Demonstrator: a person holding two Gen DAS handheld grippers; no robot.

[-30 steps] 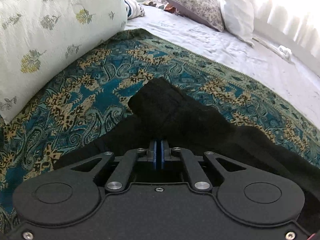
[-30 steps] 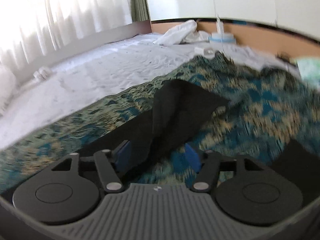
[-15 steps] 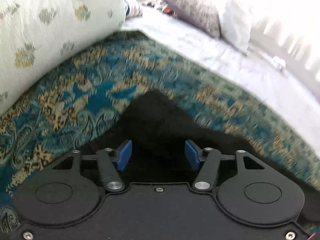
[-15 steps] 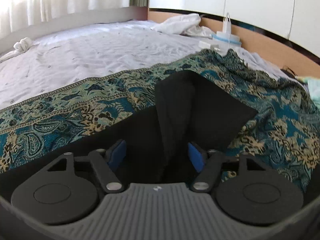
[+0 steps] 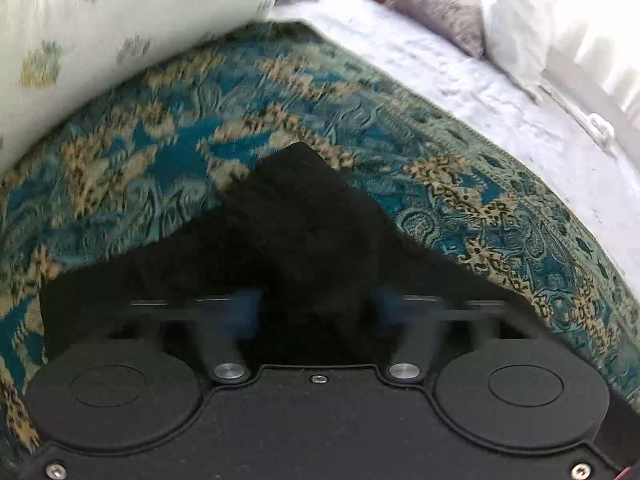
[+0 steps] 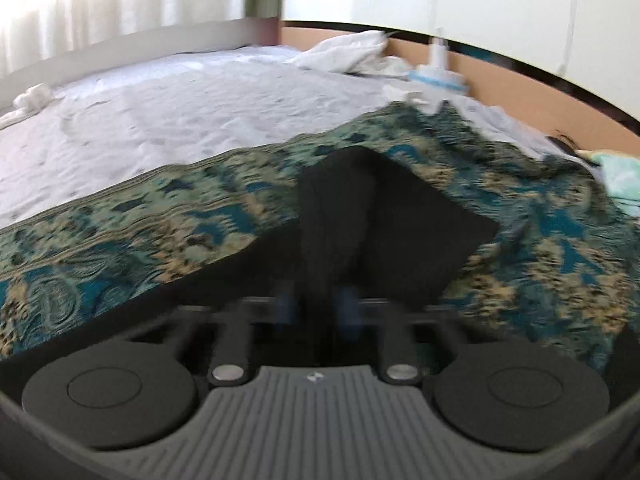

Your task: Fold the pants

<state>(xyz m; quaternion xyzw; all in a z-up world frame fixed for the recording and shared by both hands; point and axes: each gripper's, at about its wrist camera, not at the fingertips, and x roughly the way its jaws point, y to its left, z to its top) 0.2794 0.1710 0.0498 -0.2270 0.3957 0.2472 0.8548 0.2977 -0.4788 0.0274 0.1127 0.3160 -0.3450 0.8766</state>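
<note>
Black pants (image 5: 304, 216) lie on a teal and gold paisley bedspread (image 5: 160, 152), bunched into a raised fold. My left gripper (image 5: 315, 309) straddles that fold. Its blue pads are blurred and still apart, and the jaws are closing with the black cloth between them. In the right wrist view the pants (image 6: 400, 220) rise in a narrow ridge over the bedspread (image 6: 160, 208). My right gripper (image 6: 317, 310) is shut on the ridge, its pads pinching the cloth.
A large leaf-print pillow (image 5: 100, 32) lies close on the left. More pillows (image 5: 432, 4) sit at the head of the white sheet (image 5: 500, 92). A wooden bed frame (image 6: 500, 76), crumpled white cloth (image 6: 344, 52) and a small box (image 6: 438, 78) line the far side.
My left gripper went from shut to wide open and now narrows around the pants fold. My right gripper moved in over the ridge of cloth and shut on it.
</note>
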